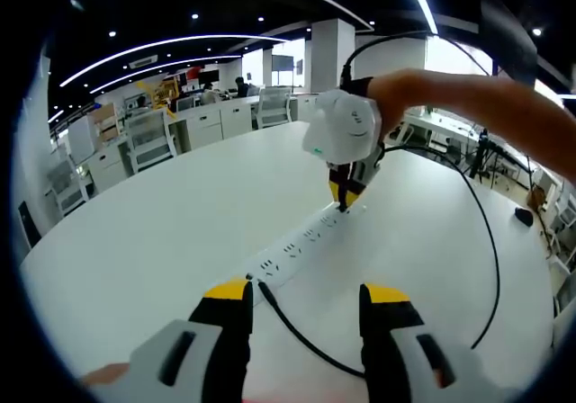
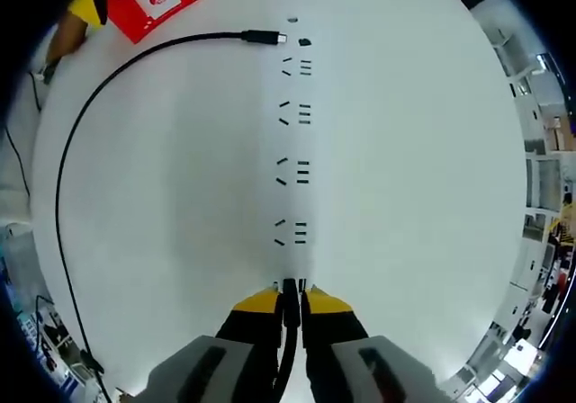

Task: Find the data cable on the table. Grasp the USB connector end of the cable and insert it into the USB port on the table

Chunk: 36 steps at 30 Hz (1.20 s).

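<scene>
On white table [image 2: 432, 196], right gripper [image 2: 290, 297] clamps cable connector [image 2: 290, 288] at power strip [image 2: 292, 165]; left gripper [image 1: 306, 297] open nearby.

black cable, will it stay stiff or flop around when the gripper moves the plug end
Likely floppy: the black cable lies in a loose curve across the table, so it should trail and bend. It looks thin and light. The plug end, pinched in the right gripper, seems the only rigid part.

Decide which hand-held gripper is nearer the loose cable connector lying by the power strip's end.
Left. The connector lies just ahead of the left hand-held gripper. The right hand-held gripper is at the power strip's opposite end, clamped on the cable's other end.
</scene>
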{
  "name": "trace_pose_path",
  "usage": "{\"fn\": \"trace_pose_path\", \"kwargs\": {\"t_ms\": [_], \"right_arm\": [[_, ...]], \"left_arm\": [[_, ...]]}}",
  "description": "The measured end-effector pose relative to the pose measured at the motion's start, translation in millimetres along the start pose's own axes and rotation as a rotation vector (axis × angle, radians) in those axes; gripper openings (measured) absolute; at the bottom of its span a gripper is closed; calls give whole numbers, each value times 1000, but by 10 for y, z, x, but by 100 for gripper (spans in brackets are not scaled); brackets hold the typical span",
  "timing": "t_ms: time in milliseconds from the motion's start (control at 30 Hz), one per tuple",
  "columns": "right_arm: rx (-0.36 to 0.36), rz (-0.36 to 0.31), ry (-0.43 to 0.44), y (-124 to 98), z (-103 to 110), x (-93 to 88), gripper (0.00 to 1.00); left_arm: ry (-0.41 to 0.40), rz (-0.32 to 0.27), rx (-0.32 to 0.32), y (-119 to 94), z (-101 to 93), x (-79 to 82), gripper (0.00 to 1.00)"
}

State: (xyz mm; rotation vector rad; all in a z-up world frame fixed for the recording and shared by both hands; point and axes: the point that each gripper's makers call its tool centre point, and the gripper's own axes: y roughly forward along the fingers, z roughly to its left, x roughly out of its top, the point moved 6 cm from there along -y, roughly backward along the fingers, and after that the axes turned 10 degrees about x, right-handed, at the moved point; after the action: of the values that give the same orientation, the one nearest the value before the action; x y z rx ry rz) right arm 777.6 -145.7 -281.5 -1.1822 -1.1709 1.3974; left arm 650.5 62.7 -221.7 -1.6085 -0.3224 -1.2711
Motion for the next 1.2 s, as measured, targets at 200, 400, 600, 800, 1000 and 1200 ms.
{"fn": "trace_pose_path", "kwargs": {"t_ms": [200,400,600,800,1000,1200], "right_arm": [[7,-9,7,18,17,-20,24],[2,-31,6,29,45,-9,35],[-11,-46,1,-1,74,2,40],[-35,-65,-7,-57,106,10,46],[-69,-112,11,-119,178,-2,46],[-122,-196,27,-220,248,-6,47]], "left_arm": [[0,0,0,0,0,4,47],[0,1,0,-1,-2,5,47],[0,0,0,-3,0,5,47],[0,0,0,-5,2,2,47],[1,0,0,-11,3,0,47],[1,-2,0,-19,5,0,47]]}}
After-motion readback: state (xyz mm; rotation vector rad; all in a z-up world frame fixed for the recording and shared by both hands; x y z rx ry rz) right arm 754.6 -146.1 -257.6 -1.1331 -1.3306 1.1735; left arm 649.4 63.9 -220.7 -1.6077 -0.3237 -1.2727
